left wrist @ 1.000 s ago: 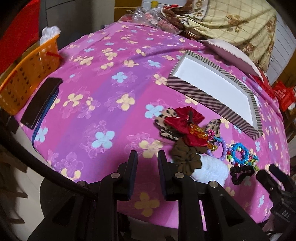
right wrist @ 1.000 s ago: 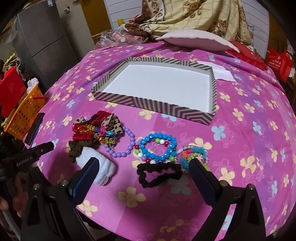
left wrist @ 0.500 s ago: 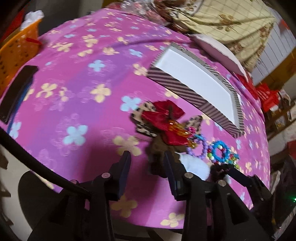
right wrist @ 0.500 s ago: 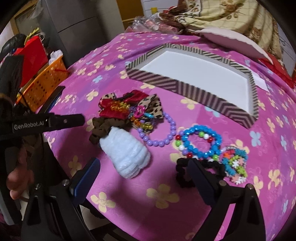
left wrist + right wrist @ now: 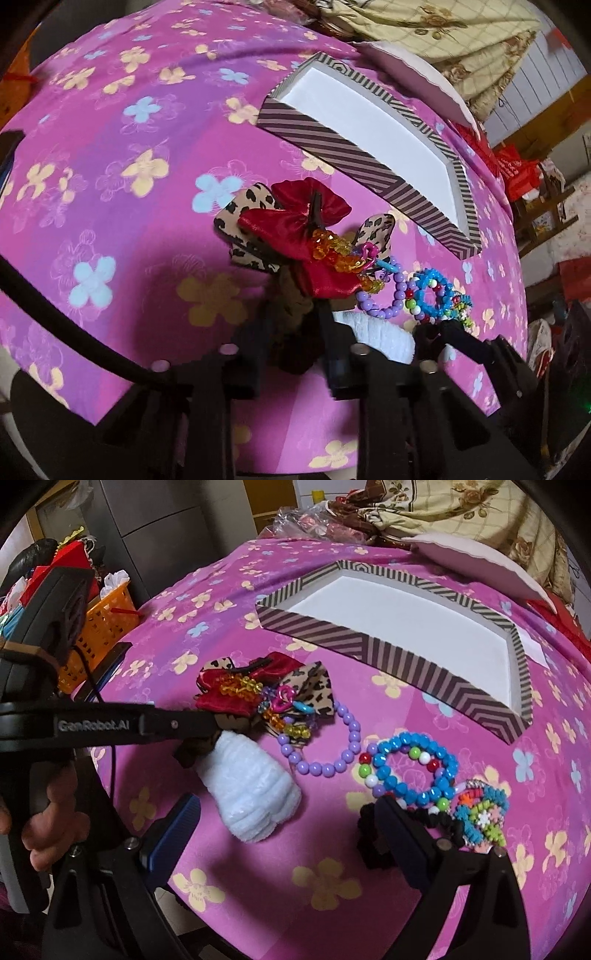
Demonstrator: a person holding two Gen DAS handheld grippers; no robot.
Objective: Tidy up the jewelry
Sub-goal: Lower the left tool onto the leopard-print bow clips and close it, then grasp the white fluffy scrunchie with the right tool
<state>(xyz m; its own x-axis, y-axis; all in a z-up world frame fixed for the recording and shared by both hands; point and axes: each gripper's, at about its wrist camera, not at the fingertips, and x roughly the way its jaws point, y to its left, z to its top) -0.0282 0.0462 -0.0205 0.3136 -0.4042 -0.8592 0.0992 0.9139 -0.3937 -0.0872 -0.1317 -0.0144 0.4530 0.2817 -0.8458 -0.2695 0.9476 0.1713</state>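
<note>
At lower centre of the left wrist view, the left gripper (image 5: pixel 291 343) has its fingers either side of the brown scrunchie (image 5: pixel 291 314); whether they clamp it I cannot tell; the right gripper (image 5: pixel 284 834) gapes wide at the bottom of its view, around the white scrunchie (image 5: pixel 255 794); the striped box (image 5: pixel 402 646) sits upper right.
</note>
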